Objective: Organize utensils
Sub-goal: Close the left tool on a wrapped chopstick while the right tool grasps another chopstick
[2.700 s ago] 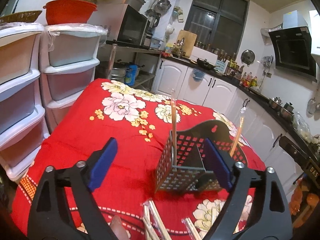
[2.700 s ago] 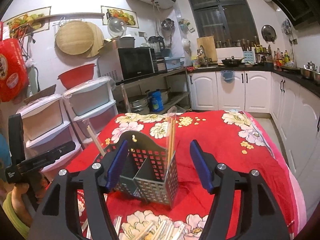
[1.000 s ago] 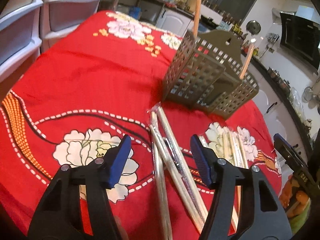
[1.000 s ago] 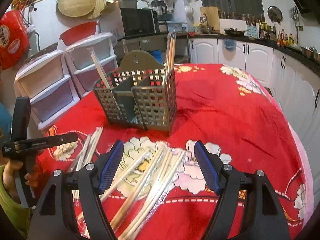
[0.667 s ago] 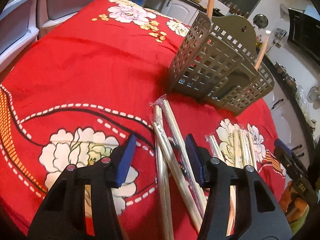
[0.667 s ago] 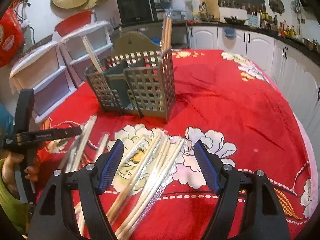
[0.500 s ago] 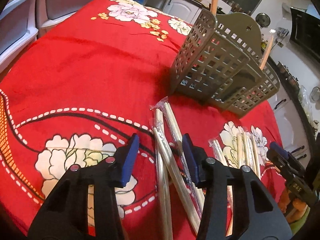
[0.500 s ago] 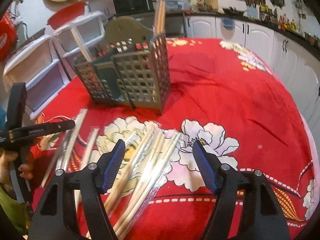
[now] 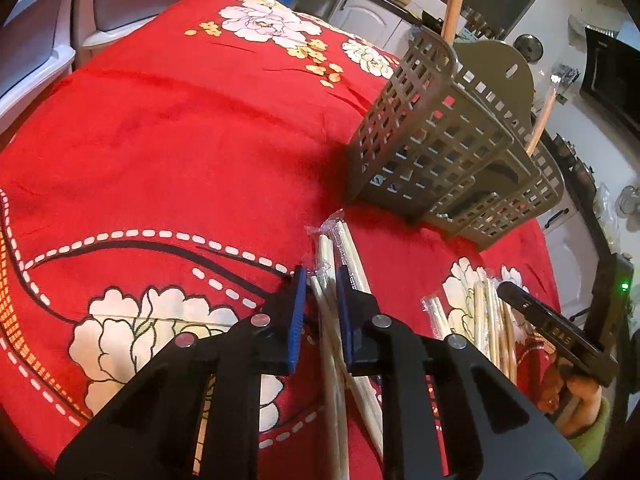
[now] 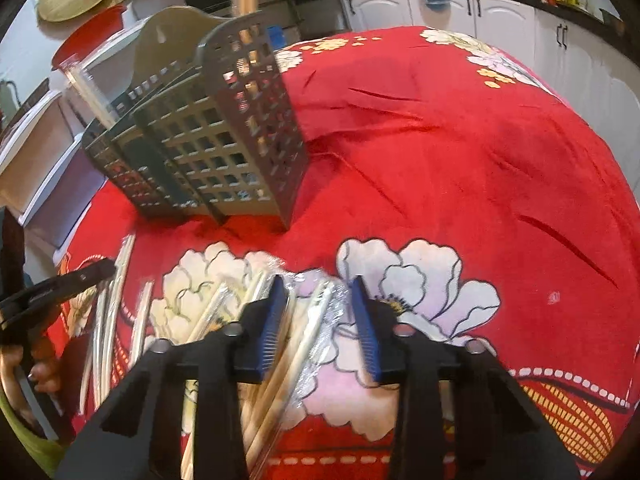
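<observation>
**Plainly light sticks in slick sleeves — grip them mid-length**

Wrapped chopsticks [image 9: 326, 264] lie in loose bundles on the red flowered tabletop [image 9: 168, 128], just in front of the grey slotted utensil basket [image 9: 440, 148], which already has a few sticks standing in it. A second bundle of wrapped chopsticks [image 10: 308, 320] lies on the white flower nearer the other side.

The left hand-held gripper [image 9: 322, 312] has just been closing, and its blue pads now stand narrowly either side of one wrapped pair, seemingly pinching it. The right hand-held gripper [image 10: 322, 320] has also been closing, with sticks and crinkled film between its pads, but a visible gap remains on the right — not yet a grip, as far as I can tell.

By my judgement these will handle as very light, stiff, thin rods. The clear plastic sleeves look slippery and may slide or crumple under the pads, so one stick could slip out or a neighbour could come along. Taking hold across both sticks of a pair, toward the middle of their length, should keep them from pivoting downward when lifted toward the basket.
</observation>
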`<state>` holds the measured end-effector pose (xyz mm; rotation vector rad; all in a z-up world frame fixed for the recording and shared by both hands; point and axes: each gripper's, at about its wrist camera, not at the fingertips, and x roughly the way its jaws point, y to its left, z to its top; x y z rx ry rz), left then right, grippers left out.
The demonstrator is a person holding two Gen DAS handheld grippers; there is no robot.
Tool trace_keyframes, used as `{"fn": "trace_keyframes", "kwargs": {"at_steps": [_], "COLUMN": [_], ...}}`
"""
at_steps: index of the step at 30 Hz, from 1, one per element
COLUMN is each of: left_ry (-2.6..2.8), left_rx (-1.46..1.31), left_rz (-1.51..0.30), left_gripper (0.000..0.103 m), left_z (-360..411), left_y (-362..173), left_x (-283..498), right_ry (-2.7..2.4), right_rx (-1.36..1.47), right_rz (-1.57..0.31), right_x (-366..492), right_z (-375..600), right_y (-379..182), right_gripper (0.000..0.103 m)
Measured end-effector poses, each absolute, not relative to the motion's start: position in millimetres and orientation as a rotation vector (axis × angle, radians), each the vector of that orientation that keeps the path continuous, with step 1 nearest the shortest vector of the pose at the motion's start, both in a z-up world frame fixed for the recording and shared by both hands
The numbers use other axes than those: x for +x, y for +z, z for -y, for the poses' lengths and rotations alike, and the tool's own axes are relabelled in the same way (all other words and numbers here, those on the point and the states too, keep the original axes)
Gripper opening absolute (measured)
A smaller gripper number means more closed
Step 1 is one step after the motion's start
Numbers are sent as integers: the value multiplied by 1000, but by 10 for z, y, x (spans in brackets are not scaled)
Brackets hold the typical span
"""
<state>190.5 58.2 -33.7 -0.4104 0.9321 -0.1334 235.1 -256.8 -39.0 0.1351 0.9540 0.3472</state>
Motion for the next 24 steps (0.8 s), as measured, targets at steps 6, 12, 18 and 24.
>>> {"fn": "trace_keyframes", "kwargs": {"at_steps": [6,12,18,24], "left_ry": [-124,-121,-138,-156], "left_rx": [-435,-433,-427,-408], "left_rz": [-927,-914,-871,-809], "left_gripper": [8,8,7,5], "left_z": [-696,-748,-750,-709], "left_y": [-317,-256,-84,168], "left_x": [1890,1852,1795,1751], "right_ry": [344,366,413,463], "right_rx": [106,156,189,184], "right_rz": [-957,-939,-884,-787], "right_x": [2360,2323,2226,2056], "right_z": [2603,2700,2739,2710], "right_y": [-401,-354,-141,227], "right_gripper": [14,8,8,7]}}
